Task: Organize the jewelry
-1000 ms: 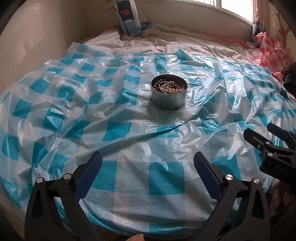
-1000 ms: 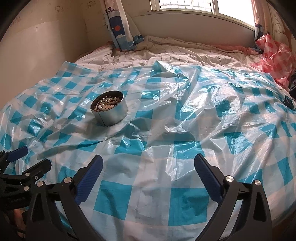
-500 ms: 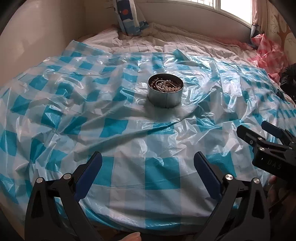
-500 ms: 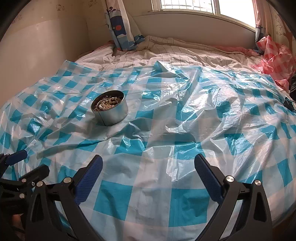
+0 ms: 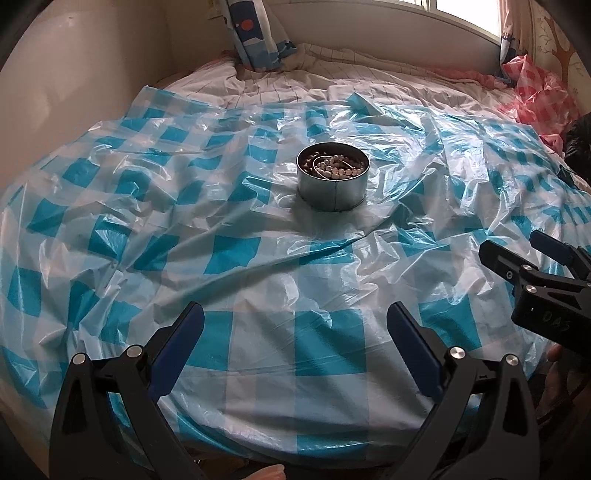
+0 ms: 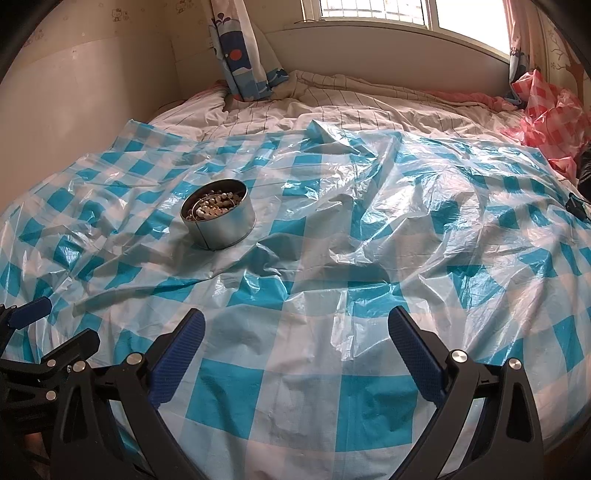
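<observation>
Bed (image 6: 369, 107) by a window, wrinkled blue-check plastic sheet (image 5: 258, 258) over it, round tin (image 5: 332, 181) upright mid-sheet, beads (image 5: 334, 168) inside, left tool (image 5: 295, 332) wide, right tool (image 6: 297, 332) wide, both empty

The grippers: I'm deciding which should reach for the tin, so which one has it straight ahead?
The left gripper: the tin sits centred ahead of it. For the right gripper, the tin lies off to its left.

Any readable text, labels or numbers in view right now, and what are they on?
"DAS": faint raised letters on the black body of the right gripper, seen in the left wrist view; the reading is uncertain.
Wall stickers: small cartoon figures, any wording too small to read.
Tin: no label visible.
</observation>
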Demonstrator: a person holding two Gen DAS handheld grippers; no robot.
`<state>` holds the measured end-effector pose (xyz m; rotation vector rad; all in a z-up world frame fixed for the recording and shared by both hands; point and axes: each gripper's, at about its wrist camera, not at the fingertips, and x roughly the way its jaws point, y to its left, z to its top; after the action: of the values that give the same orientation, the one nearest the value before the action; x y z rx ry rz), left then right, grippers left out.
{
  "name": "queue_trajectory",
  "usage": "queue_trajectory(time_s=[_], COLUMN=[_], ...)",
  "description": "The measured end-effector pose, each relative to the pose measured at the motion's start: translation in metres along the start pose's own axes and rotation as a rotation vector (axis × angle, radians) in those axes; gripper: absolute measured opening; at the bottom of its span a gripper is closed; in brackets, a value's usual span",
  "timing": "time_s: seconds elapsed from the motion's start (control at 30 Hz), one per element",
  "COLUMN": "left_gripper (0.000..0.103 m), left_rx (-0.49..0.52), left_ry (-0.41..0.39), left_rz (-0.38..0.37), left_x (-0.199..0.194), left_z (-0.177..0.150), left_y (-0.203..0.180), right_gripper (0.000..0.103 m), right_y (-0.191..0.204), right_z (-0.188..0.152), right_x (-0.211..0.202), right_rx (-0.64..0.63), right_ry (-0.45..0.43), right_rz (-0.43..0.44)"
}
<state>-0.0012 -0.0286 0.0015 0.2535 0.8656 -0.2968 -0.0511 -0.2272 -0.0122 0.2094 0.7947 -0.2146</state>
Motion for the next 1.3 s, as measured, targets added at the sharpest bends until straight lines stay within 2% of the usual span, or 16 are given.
queue_trajectory(time_s=[0.33,1.3], left_gripper=[0.095,0.095], left_rx=[-0.037,-0.038], left_ry=[0.043,0.035], left_rz=[-0.021,-0.015], left_x=[0.009,0.007], left_z=[0.000,0.000], left_y=[0.009,0.011], right_gripper=[0.095,0.095], right_y=[0.001,0.004], right_z=[0.000,0.000], right_x=[0.000,0.000], right_rx=[0.000,-0.002], right_ry=[0.001,0.001], right_rz=[-0.001,-0.005])
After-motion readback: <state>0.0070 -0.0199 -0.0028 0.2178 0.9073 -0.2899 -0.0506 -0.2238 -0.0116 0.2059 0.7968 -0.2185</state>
